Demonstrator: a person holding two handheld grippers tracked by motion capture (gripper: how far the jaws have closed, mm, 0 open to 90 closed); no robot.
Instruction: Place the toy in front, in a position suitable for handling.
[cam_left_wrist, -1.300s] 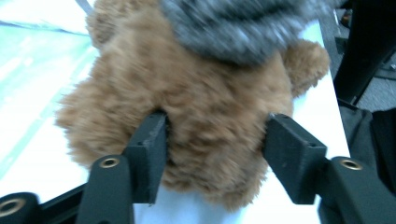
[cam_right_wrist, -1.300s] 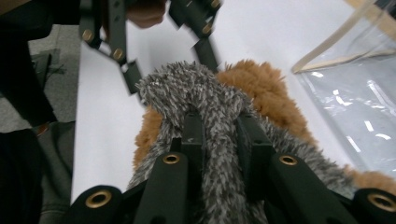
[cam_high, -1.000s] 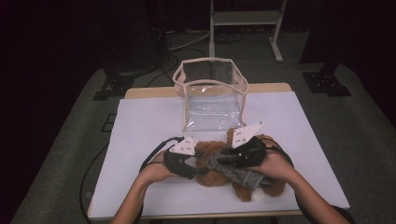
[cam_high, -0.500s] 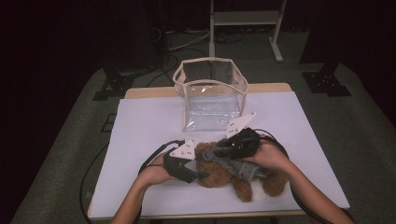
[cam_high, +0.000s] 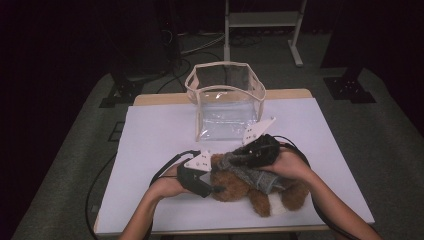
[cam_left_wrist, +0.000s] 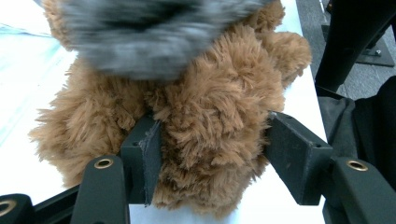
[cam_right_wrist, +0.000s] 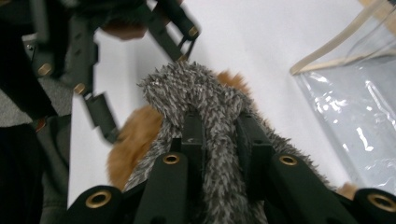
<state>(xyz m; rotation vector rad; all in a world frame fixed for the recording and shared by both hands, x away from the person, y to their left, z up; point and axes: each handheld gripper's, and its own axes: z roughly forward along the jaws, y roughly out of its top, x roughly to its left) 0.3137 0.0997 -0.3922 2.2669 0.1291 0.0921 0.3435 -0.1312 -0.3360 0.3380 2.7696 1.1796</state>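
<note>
Brown plush teddy bear (cam_high: 240, 186) lies lengthwise lower-centre; left claw (cam_left_wrist: 210, 154) straddles its head, jaws just easing open, while right claw (cam_right_wrist: 219, 135) pinches its grey knit garment (cam_right_wrist: 205, 98).

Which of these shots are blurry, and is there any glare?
Left gripper view: the grey knit garment is out of focus, the teddy bear's fur sharp. Right gripper view: the left gripper is smeared. High view: dim surroundings, glare on the clear bag.

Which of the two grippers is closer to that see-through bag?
Right. The right gripper, pinching the teddy's grey garment, sits just in front of the clear bag. The left gripper, jaws around the teddy, is farther back, toward the person.
</note>
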